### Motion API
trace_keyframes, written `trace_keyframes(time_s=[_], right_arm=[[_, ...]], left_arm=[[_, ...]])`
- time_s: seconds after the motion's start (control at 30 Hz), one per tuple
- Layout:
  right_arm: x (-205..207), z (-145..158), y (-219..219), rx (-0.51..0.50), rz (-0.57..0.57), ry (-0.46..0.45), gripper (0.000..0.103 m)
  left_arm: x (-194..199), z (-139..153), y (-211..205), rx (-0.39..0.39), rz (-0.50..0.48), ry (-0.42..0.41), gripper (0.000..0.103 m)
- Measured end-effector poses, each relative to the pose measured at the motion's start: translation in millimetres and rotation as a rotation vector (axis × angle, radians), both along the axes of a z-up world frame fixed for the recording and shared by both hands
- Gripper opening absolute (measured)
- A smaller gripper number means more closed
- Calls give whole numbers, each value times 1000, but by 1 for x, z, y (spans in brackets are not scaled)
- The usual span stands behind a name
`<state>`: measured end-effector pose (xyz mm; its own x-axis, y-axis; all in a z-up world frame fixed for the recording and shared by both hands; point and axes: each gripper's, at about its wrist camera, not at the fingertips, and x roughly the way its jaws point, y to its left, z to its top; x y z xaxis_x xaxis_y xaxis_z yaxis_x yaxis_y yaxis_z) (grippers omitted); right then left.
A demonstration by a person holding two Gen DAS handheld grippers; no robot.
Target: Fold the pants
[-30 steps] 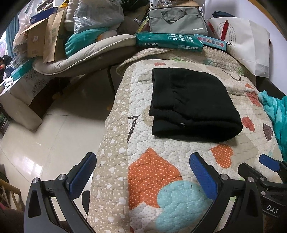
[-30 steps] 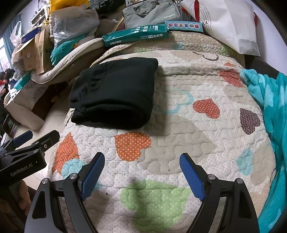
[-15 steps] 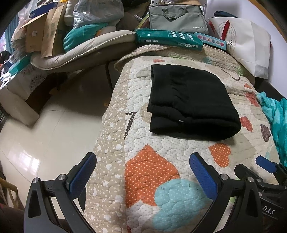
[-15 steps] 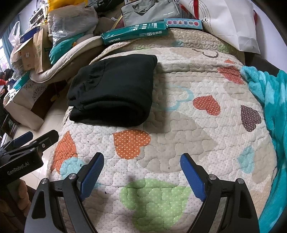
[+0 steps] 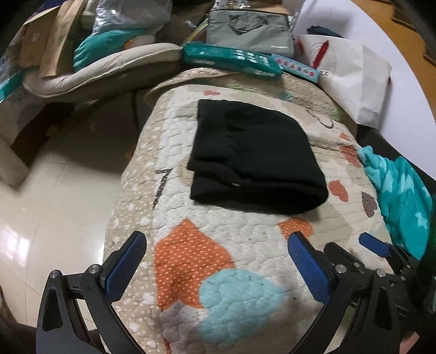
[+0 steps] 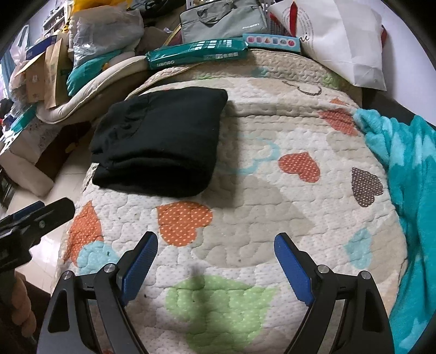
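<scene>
You have two grippers in play, both near the front edge of the bed. Your left gripper (image 5: pixel 216 268) hangs with its jaws spread wide and nothing between them, over the left near corner of the quilt (image 5: pixel 245 272). Your right gripper (image 6: pixel 215 261) sits just to its right, equally wide apart and empty; each one shows at the edge of the other's view.

One pair of pants (image 5: pixel 253 158) lies on the quilt, black, folded into a thick rectangle, on the left half of the bed toward the far end, well apart from both grippers. Its rounded fold faces near.

Along the far edge, left to right: one green pack (image 6: pixel 196 53), one grey bag (image 6: pixel 223 19) behind it, one flat light-blue box (image 6: pixel 272 42), one white paper bag (image 6: pixel 338 40). One teal blanket (image 6: pixel 408 177) runs down the right side of the bed. Far left, past the floor (image 5: pixel 54 196), is a pile of cardboard and bags.
</scene>
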<state>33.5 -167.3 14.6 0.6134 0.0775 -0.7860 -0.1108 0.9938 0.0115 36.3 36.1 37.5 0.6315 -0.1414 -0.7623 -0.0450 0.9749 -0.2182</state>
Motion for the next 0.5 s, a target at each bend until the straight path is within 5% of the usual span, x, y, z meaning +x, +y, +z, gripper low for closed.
trace_keyframes(time_s=[0.5], right_arm=[[1, -3, -2, 13, -11, 21, 91]], left_arm=[[3, -7, 3, 12, 29, 50, 103]])
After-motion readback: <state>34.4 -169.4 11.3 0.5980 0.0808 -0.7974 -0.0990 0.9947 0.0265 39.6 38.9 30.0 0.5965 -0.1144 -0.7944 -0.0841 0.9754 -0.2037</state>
